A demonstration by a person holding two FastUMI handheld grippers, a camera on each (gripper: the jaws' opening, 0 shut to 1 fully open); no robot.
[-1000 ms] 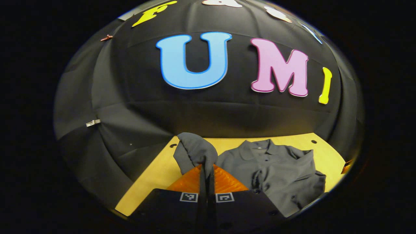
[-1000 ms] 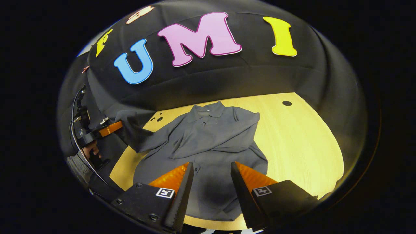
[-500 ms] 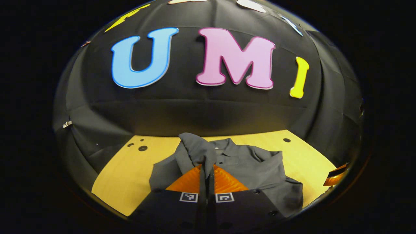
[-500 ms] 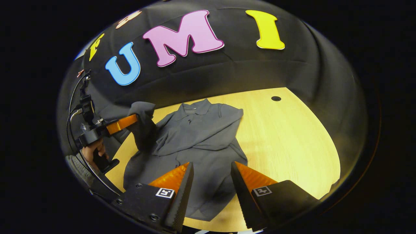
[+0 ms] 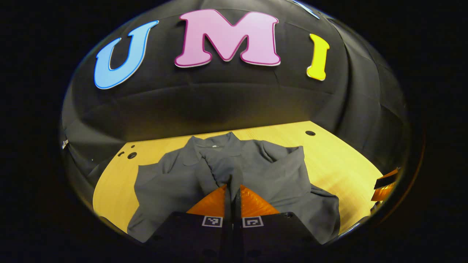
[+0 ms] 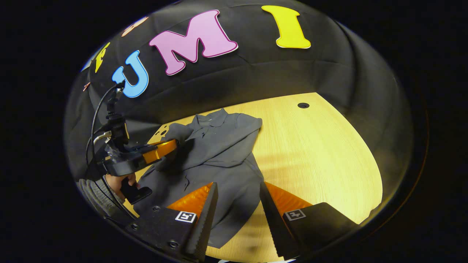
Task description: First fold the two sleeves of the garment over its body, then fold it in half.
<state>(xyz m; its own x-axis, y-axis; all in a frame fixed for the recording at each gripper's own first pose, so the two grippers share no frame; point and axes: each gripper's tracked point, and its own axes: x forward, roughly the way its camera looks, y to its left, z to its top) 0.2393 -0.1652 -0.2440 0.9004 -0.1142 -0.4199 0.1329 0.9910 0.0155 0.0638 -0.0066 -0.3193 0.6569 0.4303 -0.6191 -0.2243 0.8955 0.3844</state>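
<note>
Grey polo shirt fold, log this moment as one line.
left gripper: shut on sleeve, over shirt body | right gripper: open, above hem | grey polo shirt: other sleeve already folded | wooden table

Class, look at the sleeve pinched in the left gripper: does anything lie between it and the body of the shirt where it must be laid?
Nothing visible does. The left gripper holds the sleeve over the shirt; below lies only the already folded other sleeve. The open right gripper hangs apart, nearer the hem.
</note>
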